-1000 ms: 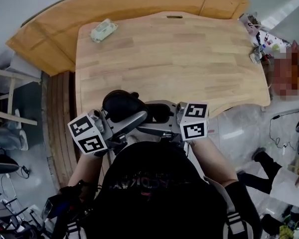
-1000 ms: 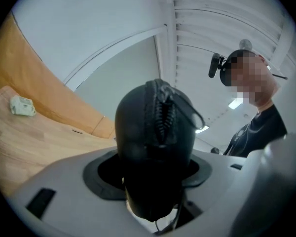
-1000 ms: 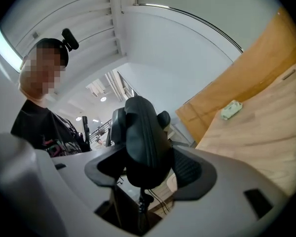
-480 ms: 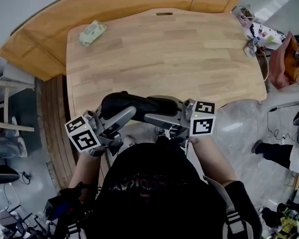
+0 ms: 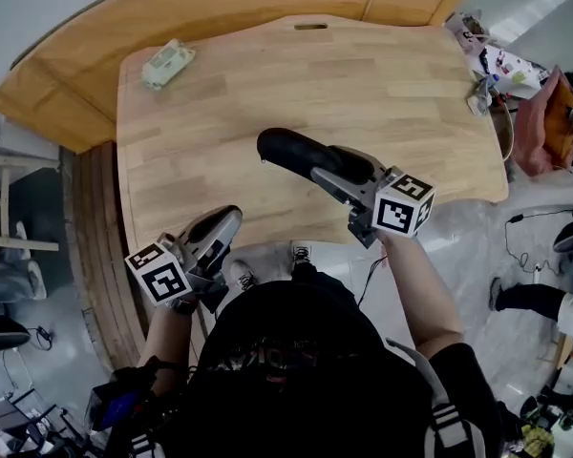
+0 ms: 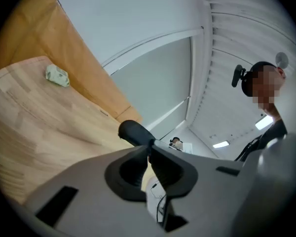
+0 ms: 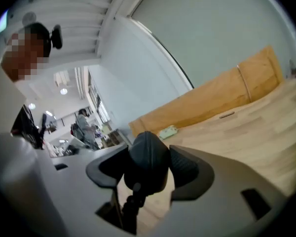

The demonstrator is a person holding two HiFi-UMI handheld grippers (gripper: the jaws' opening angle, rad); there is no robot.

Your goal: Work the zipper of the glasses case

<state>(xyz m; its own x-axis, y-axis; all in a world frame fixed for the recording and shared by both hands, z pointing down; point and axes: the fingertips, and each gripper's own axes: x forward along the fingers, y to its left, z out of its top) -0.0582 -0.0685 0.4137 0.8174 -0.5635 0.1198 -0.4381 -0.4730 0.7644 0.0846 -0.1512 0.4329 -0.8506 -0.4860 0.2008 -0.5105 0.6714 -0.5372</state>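
1. While I look down through the head view, the right gripper (image 5: 327,172) is clamped on the black glasses case (image 5: 285,149) and holds it above the wooden table (image 5: 382,84), out over its middle. The case's long axis runs from upper left to lower right, in line with that gripper, with its free end pointing up and left. My left gripper (image 5: 224,222) sits low at the table's near edge, well apart from the case. The case lies ahead of it and off to its right.

2. Through the left gripper view, the left gripper (image 6: 149,151) has its jaws pressed together. They have just been closing, and nothing is between them. Past the tips I see the glasses case (image 6: 133,131) end-on as a dark rounded shape, up and ahead over the table (image 6: 29,117). It is clear of the pads.

3. Through the right gripper view, the glasses case (image 7: 148,157) fills the gap in the right gripper (image 7: 146,171), with a pad bearing on each flank. I see the case end-on, so its length points away from the camera. A dark tab or cord (image 7: 133,197) hangs under the near end. I take it for the zipper pull but cannot be sure.

4. I judge that the free left gripper is the one to work the zipper. It must reopen, then travel up and to its right to that near end.
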